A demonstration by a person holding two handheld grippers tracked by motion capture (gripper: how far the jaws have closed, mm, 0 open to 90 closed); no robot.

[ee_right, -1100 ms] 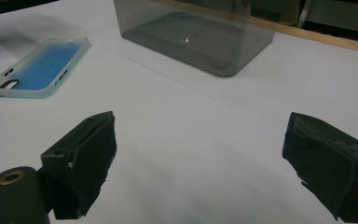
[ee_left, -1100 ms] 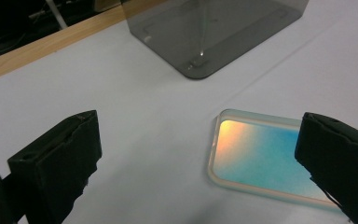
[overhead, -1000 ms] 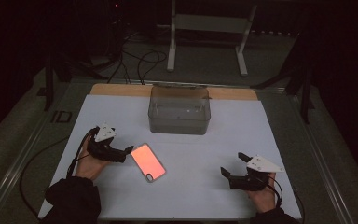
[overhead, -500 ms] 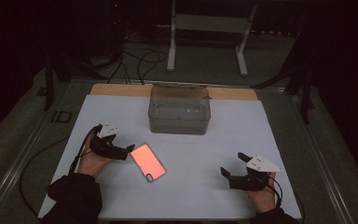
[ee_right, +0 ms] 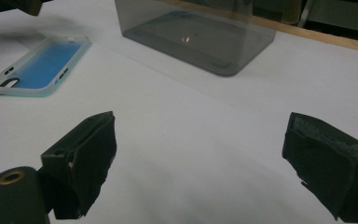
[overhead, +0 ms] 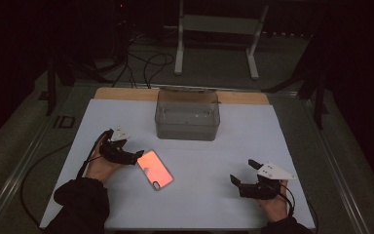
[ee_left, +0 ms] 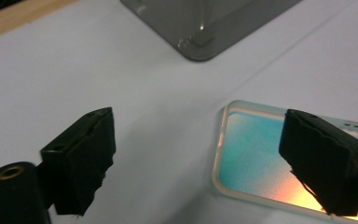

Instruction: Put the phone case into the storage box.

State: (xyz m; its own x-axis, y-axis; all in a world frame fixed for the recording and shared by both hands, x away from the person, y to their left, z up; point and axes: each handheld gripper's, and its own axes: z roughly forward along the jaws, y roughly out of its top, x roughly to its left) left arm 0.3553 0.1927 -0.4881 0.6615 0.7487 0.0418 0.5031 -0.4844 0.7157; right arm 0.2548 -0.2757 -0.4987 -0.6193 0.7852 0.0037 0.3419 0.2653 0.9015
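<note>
Phone case (overhead: 155, 169): one, flat on the white surface (overhead: 243, 141), just in front of one clear grey bin (overhead: 187, 115). Two claws. My left claw (overhead: 135, 156) lies low at the case's near-left end, jaws apart and just closing in, one over the case's end, nothing pinched. My right claw (overhead: 242, 171) rests well apart to the right, jaws wide, released.

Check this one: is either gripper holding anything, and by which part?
Nothing is held. The left gripper has just been closing at the corner of the phone case, not yet clamped; the right gripper is open over bare table.
</note>
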